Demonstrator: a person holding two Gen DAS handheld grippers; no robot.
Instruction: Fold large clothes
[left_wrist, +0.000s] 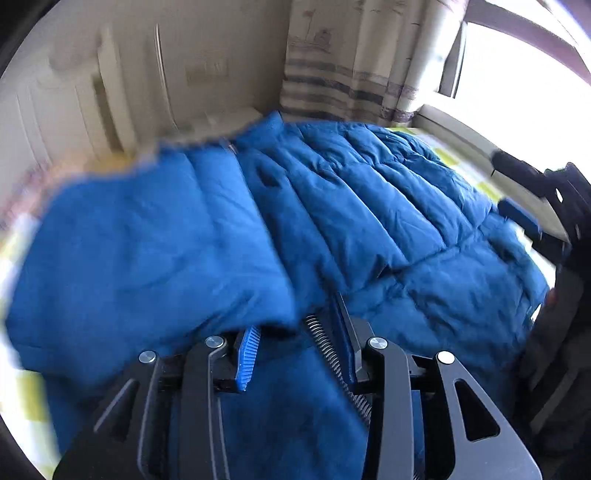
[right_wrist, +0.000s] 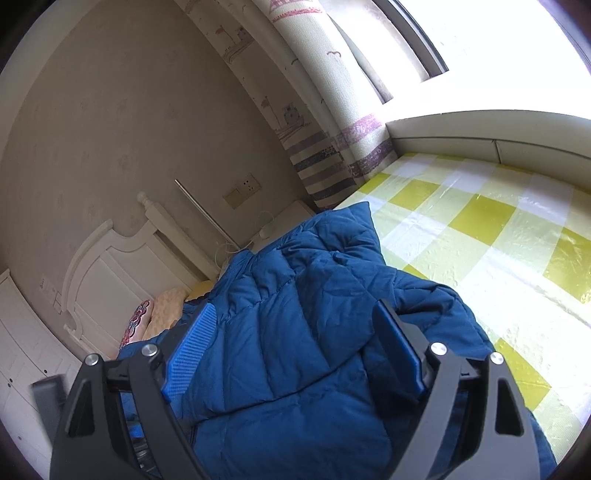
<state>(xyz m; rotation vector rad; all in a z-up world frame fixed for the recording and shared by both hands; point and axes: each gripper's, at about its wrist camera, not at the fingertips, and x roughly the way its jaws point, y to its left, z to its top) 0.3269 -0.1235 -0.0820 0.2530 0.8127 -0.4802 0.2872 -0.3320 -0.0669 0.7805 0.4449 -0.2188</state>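
Observation:
A blue quilted puffer jacket (left_wrist: 369, 221) lies spread on a bed. In the left wrist view my left gripper (left_wrist: 295, 332) has its jaws apart, and a fold of the jacket (left_wrist: 147, 251) hangs over the left finger (left_wrist: 247, 362), blurred by motion. My right gripper (left_wrist: 532, 206) shows at the right edge of that view, by the jacket's side. In the right wrist view my right gripper (right_wrist: 295, 325) has its jaws wide apart around a bunched part of the jacket (right_wrist: 303, 317), with blue pads (right_wrist: 192, 354) on either side.
The bed has a yellow and white checked sheet (right_wrist: 480, 229). A white headboard (right_wrist: 110, 273) and pillows (right_wrist: 162, 314) stand at the left. A striped curtain (right_wrist: 325, 155) and a bright window (right_wrist: 498, 44) are behind. A white ledge (right_wrist: 480, 129) runs along the bed.

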